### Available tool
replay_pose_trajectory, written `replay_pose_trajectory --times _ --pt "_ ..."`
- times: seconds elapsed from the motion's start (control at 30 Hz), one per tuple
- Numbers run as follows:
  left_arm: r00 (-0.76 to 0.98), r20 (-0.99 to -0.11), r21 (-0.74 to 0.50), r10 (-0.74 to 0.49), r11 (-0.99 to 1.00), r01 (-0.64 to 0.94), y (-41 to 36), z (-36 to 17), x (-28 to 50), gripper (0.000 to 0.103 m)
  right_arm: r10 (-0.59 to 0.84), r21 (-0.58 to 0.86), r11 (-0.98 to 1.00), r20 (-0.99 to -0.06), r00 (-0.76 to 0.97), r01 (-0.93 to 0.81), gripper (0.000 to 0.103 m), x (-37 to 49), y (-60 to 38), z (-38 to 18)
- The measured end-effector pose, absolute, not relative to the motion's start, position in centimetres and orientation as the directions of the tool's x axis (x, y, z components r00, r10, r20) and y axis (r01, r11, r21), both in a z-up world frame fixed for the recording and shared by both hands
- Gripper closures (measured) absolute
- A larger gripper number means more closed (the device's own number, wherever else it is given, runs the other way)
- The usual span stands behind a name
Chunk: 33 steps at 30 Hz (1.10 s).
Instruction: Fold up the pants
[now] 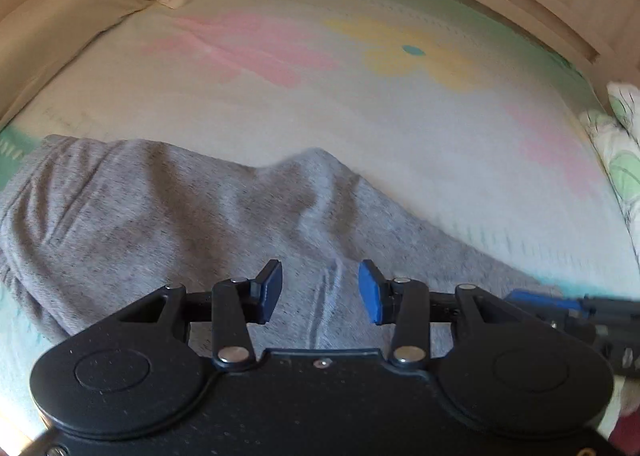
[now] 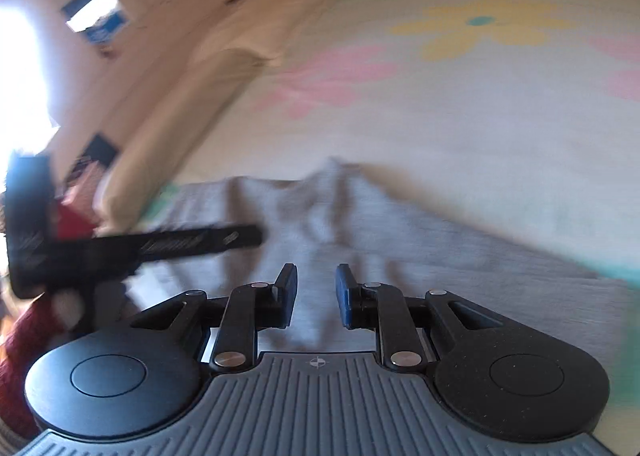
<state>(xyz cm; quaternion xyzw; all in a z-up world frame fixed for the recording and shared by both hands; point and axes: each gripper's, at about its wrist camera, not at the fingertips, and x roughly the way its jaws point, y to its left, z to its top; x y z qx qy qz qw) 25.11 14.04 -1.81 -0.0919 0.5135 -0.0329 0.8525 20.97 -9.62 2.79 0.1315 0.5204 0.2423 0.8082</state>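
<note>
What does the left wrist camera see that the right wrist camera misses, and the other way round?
Only the left wrist view shows a flowered green-and-white cloth at the bed's right edge, and the right gripper's blue tip poking in from the right.

Only the right wrist view shows a red sleeve, a bright window and the left gripper from the side.

Both show the grey pants crumpled on the flowered bedsheet, a beige pillow, and open blue-padded jaws with nothing between them.

Soft daylight fills both views. In the right wrist view a window (image 2: 20,68) at the left edge glares white, and motion blur smears the bedspread (image 2: 460,128). Fisheye bending curves the bed frame (image 1: 500,4) in the sharper left view.
</note>
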Motion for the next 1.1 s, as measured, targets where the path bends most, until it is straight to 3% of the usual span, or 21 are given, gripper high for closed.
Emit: replay_pose_trajectory --times 0.17,0.2,0.33,0.4,0.5,0.63,0.8,0.97,1.1 --pt "0.332 -0.926 -0.15 -0.18 0.982 0.112 10.6 -4.9 22.8 0.053 0.289 0.277 0.957 -0.923 0.254 -0.083 0.085 20.3 -15.3 -2.4" --pt "0.297 -0.94 -0.139 -0.17 0.983 0.123 10.4 -5.7 21.8 0.052 0.249 0.242 0.969 -0.942 0.226 -0.058 0.091 20.1 -15.9 -3.3" --pt "0.335 -0.932 -0.073 -0.138 0.977 0.2 10.5 -6.0 19.4 0.044 0.244 0.24 0.97 -0.94 0.24 -0.047 0.094 19.3 -16.5 -2.7" --pt "0.317 -0.936 -0.113 -0.155 0.983 0.147 11.9 -6.1 19.3 0.042 0.229 0.214 0.973 -0.936 0.266 -0.085 0.09 19.1 -15.5 -1.8" --pt "0.303 -0.927 -0.219 -0.223 0.975 0.047 14.5 -5.3 19.6 0.041 0.276 0.229 0.958 -0.903 0.33 -0.174 0.09 19.0 -12.9 0.0" --pt "0.429 -0.892 -0.157 -0.143 0.988 0.004 16.7 -2.8 20.2 0.045 0.408 0.323 0.906 -0.841 0.355 -0.276 0.09 19.2 -9.4 1.4" --pt "0.489 -0.868 -0.172 -0.084 0.975 -0.139 20.3 -2.3 22.7 0.045 0.486 0.38 0.864 -0.799 0.355 -0.33 0.09 21.2 -5.3 0.9" --pt "0.36 -0.933 -0.133 0.002 0.928 -0.348 24.9 -5.1 23.1 0.047 0.518 0.387 0.833 -0.797 0.31 -0.396 0.09 24.6 -0.2 -0.4" --pt "0.379 -0.925 -0.165 -0.028 0.928 -0.335 25.7 -4.6 22.0 0.045 0.537 0.414 0.819 -0.799 0.272 -0.398 0.09 27.3 3.1 -2.4"
